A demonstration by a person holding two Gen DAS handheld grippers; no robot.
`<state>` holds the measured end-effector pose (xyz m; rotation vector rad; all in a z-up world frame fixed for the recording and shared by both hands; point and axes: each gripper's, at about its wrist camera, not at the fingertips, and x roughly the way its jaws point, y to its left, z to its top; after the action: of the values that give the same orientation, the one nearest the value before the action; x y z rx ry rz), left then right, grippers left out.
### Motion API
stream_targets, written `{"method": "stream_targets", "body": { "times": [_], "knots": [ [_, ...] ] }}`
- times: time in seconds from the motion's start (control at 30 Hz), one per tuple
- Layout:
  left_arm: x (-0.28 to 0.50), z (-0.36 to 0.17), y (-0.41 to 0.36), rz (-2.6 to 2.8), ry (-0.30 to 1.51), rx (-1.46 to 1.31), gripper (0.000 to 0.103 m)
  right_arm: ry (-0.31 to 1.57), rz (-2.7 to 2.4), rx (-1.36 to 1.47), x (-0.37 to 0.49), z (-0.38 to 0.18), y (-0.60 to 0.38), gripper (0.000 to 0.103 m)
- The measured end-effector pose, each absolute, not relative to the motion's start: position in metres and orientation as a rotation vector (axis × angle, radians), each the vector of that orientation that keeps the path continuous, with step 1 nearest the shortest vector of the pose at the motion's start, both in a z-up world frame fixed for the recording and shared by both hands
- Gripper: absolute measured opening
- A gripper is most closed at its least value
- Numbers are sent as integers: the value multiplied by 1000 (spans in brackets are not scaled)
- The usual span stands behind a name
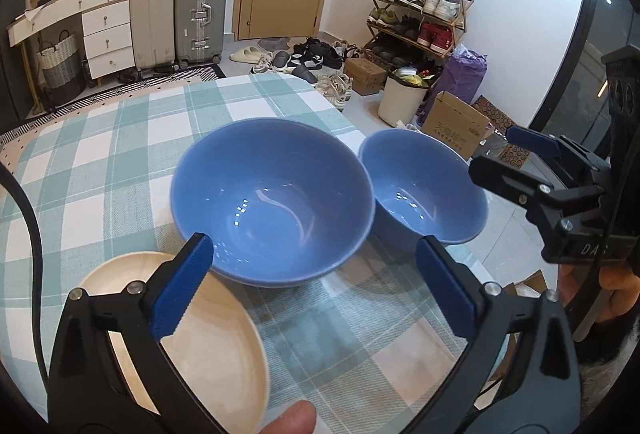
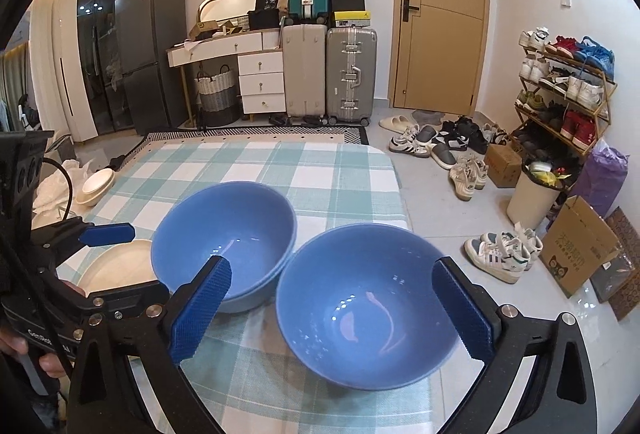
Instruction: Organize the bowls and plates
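Blue left bowl (image 1: 272,201): empty | blue right bowl (image 2: 368,306): empty

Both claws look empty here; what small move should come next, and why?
Probably close the right claw on the rim of the right blue bowl to nest it into the left blue bowl: both stand upright, side by side, on the checked cloth, claws open.

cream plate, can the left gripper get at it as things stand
Probably yes: the left gripper is open and empty, and the cream plate lies bare right under its left finger, beside the big bowl.
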<state>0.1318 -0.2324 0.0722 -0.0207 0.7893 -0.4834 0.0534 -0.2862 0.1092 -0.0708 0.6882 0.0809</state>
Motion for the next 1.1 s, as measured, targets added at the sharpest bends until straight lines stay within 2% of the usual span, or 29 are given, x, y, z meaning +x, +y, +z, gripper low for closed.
{"method": "stream_targets", "body": {
  "times": [0.6, 0.7, 0.87, 0.97, 1.1],
  "knots": [
    [99, 65, -292, -555, 807, -64, 100, 701, -3, -19, 31, 105, -353, 102],
    [97, 64, -300, -573, 807, -64, 93, 710, -16, -10, 32, 100, -361, 102],
    [94, 59, -312, -631, 822, -73, 65, 726, -26, 15, 37, 91, -371, 102],
    [95, 54, -322, -645, 835, -67, 59, 730, -34, 23, 40, 87, -376, 102],
    [97, 48, -331, -646, 846, -77, 58, 746, -32, 40, 46, 81, -381, 102]
  ]
}}
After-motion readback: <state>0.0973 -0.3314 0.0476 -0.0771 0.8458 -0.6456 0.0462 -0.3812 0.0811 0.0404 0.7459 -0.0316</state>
